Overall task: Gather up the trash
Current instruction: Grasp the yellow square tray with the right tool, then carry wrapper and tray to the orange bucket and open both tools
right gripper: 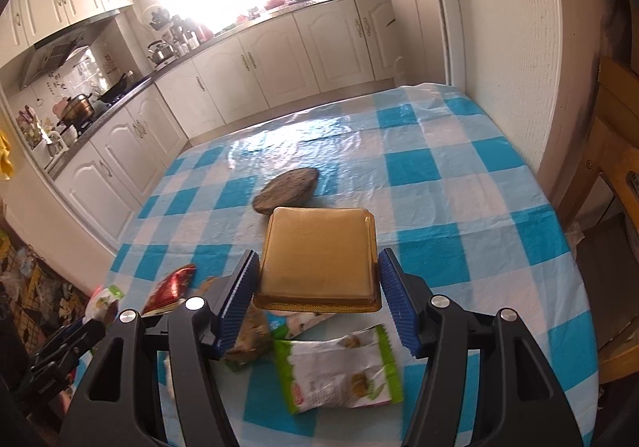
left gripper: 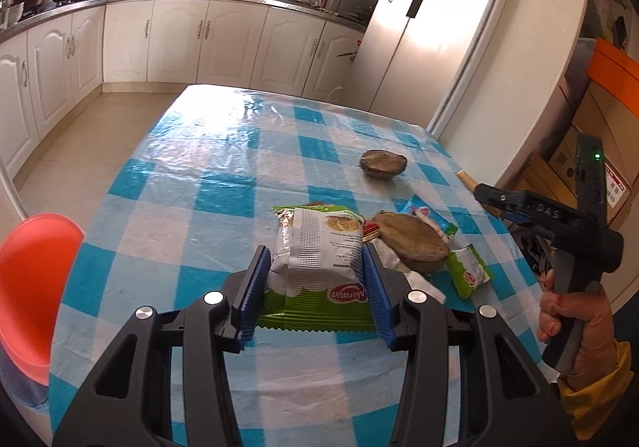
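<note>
two pieces gripped, most of the trash still lying on the table

gripping a white-and-green snack wrapper point(left gripper: 319, 251) in the left gripper point(left gripper: 315, 287), pads pressing both sides. clamping a gold plastic tray point(right gripper: 319, 255) in the right gripper point(right gripper: 317, 299), lifted clear of the checked tablecloth point(right gripper: 459, 183). still waiting on the table: another green-edged wrapper point(right gripper: 339, 371), a red wrapper point(right gripper: 169, 287), two brown shell halves point(left gripper: 411, 241) point(left gripper: 383, 163), crumpled scraps beside them. not seeing any bin, so judging the collecting as barely begun.

I can't read the small print on the crumpled white-and-green snack wrapper point(right gripper: 339, 371) below my right gripper point(right gripper: 317, 303); the orange plastic bowl point(left gripper: 34, 287) is cut off at frame's left edge.
</note>
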Available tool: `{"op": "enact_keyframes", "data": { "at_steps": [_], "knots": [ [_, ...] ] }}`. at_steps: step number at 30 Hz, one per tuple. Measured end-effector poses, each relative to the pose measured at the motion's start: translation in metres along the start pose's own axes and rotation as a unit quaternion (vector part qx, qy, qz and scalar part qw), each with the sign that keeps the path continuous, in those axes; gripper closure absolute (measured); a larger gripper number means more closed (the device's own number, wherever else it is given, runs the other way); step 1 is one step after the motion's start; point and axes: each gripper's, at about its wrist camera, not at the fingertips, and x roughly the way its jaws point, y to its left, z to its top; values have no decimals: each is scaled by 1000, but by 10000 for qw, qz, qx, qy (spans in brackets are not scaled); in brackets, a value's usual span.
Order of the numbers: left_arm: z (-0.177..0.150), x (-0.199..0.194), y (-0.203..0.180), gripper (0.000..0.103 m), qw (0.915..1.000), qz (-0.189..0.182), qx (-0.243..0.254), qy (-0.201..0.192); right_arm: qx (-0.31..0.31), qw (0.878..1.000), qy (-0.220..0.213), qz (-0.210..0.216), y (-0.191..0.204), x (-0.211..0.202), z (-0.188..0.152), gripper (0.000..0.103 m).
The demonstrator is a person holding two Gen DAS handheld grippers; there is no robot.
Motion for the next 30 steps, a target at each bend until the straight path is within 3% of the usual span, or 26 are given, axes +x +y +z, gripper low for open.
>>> {"op": "enact_keyframes", "data": {
  "at_steps": [15, 18, 25, 30],
  "knots": [
    [-14, -30, 55, 60, 9987, 277, -430, -85, -681, 9964, 185, 462, 76, -8, -16, 41],
    [-24, -35, 52, 59, 9999, -37, -136, 41, -786, 9955, 230, 487, 86, -9, -21, 41],
    [-47, -15, 40, 44, 9979, -106, 259, 580, -869, 9935, 426, 595, 99, -3, -34, 41],
    [-48, -9, 37, 44, 9975, 1, 350, 621, -969, 9921, 482, 633, 107, -3, -41, 41]
  ]
}}
